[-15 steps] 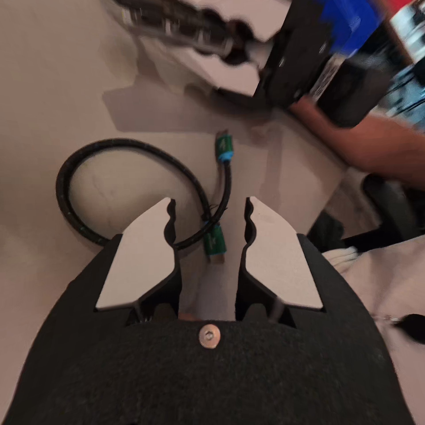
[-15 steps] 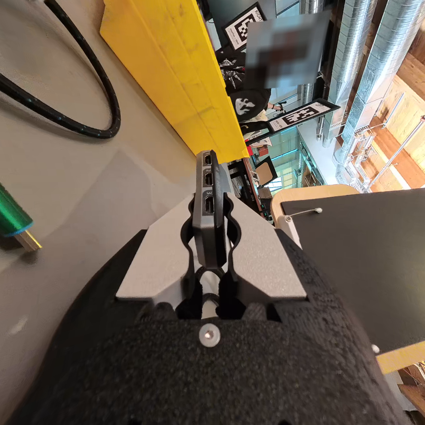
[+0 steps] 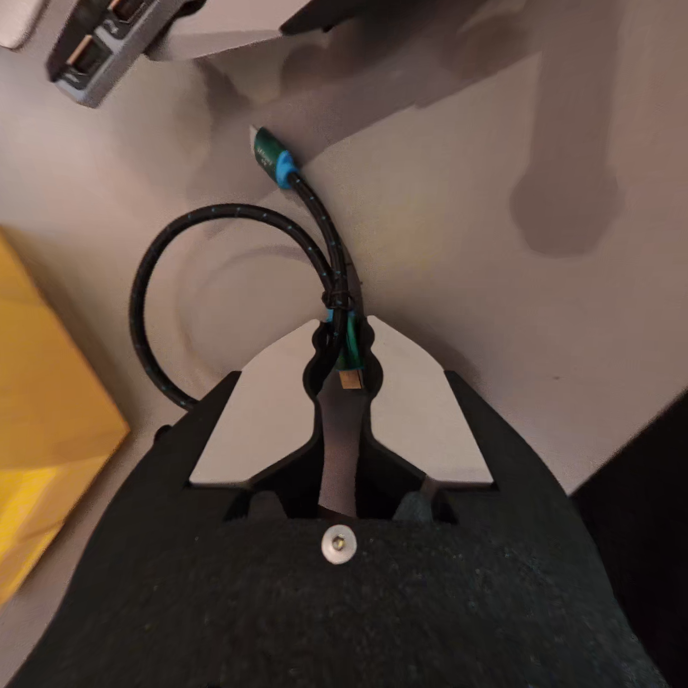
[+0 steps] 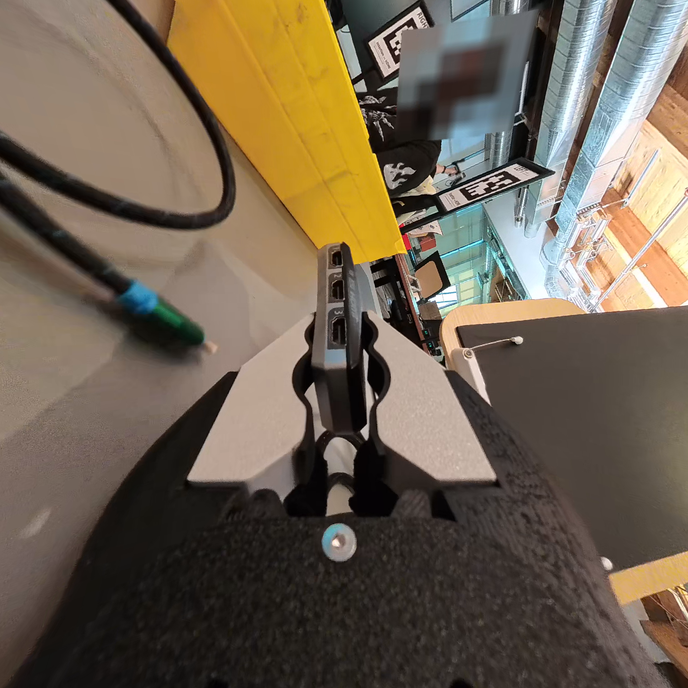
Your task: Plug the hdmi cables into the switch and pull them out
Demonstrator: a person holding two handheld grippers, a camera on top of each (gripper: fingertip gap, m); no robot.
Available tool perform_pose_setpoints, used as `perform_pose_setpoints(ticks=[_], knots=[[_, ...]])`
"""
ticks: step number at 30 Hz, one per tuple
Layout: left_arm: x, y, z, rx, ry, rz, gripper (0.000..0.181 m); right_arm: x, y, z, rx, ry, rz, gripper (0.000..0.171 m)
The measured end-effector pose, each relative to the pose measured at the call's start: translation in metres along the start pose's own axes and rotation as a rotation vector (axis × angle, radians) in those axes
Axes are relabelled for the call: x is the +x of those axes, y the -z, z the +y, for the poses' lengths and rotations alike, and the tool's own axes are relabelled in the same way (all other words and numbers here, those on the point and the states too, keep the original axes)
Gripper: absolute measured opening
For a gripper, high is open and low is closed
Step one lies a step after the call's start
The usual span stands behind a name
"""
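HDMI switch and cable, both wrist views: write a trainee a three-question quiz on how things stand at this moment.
1. True or false: the right gripper is shut on the switch.
2. What do the left gripper fingers hold? A) the yellow board B) the cable's near green plug C) nothing
3. Fill in: the far green plug is ___ the switch's ports.

Key: 1 true. 2 B. 3 outside; it hangs free, not inserted.

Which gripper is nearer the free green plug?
Left. The left gripper grips this cable's other plug; the free green plug lies ahead. The right gripper holds the switch beside it.
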State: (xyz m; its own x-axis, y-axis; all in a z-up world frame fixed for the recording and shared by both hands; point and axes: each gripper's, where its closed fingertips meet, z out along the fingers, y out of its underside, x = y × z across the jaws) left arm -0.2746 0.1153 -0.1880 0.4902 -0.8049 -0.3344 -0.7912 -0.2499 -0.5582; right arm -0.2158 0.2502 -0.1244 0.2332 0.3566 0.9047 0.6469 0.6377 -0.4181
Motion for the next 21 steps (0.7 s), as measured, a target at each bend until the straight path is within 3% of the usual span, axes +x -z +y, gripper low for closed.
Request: perform_pose_setpoints(ticks=[5, 9, 21], knots=[[-0.047, 0.036, -0.010, -0.121, -0.360, -0.398, 0.016, 0.007, 0.001, 0.000, -0.025, -0.014, 0.027, 0.021], [-0.065, 0.053, -0.021, -0.198, -0.502, -0.507, 0.015, 0.007, -0.001, -0.002, -0.050, 0.002, 0.038, 0.021], [-0.045, 0.058, -0.037, -0.234, -0.689, -0.419, 0.016, 0.002, -0.002, -0.001, -0.089, 0.114, 0.040, 0.021]])
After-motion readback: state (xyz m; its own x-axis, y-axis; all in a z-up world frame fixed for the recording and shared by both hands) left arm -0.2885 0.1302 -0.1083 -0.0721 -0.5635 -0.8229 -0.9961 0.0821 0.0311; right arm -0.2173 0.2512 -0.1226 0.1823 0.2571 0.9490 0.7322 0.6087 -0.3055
